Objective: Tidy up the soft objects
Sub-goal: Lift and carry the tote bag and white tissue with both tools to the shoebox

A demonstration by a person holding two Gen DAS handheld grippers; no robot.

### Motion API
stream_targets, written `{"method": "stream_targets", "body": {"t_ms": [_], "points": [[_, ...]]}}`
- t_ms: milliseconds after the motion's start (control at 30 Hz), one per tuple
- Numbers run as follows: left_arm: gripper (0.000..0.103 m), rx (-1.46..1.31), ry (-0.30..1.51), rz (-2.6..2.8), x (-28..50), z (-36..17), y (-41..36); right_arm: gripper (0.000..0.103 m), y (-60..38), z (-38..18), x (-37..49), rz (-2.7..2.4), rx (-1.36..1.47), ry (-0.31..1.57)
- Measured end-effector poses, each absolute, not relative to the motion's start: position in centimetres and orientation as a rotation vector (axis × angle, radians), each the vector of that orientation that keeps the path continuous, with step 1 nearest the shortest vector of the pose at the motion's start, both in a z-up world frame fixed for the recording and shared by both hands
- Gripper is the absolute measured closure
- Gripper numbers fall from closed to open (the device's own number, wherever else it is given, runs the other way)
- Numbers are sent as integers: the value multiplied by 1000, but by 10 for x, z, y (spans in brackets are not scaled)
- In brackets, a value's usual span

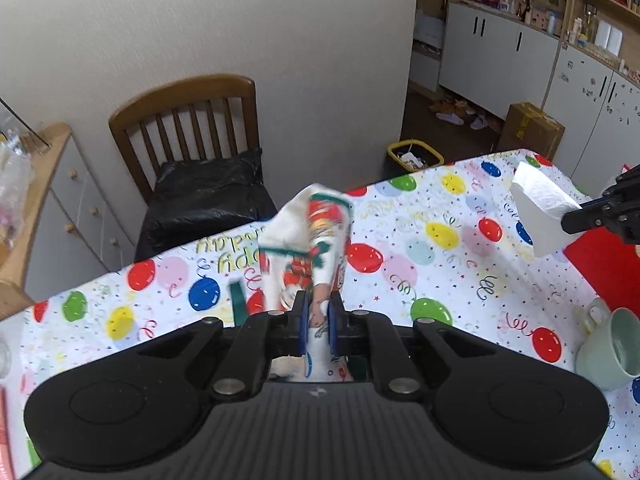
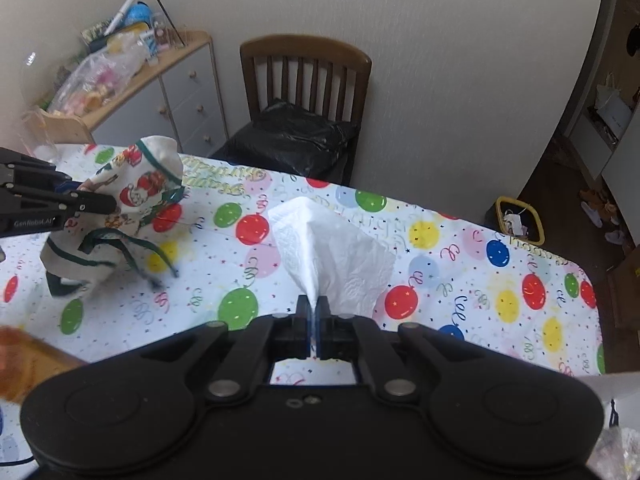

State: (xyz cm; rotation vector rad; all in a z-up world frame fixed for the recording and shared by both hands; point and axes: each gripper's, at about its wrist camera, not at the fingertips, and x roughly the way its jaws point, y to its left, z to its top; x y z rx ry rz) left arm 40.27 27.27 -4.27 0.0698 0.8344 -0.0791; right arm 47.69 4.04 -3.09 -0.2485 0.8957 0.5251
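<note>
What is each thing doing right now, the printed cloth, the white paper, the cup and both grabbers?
Printed cloth: held up, dangling over the table.
Paper towel: pinched, lifted off the table.
Left gripper: shut on the printed cloth.
Right gripper: shut on the paper towel.
Green cup: lying tipped on the tablecloth.

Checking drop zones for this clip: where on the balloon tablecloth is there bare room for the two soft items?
Free: the tablecloth middle, between the printed cloth and paper towel, and the far edge toward the chair. Crowded: the near right corner by the green mug and red sheet.
</note>
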Motion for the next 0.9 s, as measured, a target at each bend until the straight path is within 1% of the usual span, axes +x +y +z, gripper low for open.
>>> {"method": "stream_targets", "body": {"t_ms": [267, 400, 600, 900], "points": [[96, 93, 762, -24, 376, 6, 259, 102, 15, 4, 443, 542, -226, 830], [96, 108, 762, -21, 366, 20, 250, 102, 3, 14, 428, 546, -219, 812], [96, 72, 809, -18, 365, 10, 242, 102, -16, 18, 406, 562, -207, 810], [94, 5, 867, -32, 392, -17, 253, 102, -30, 6, 399, 544, -196, 844]]}}
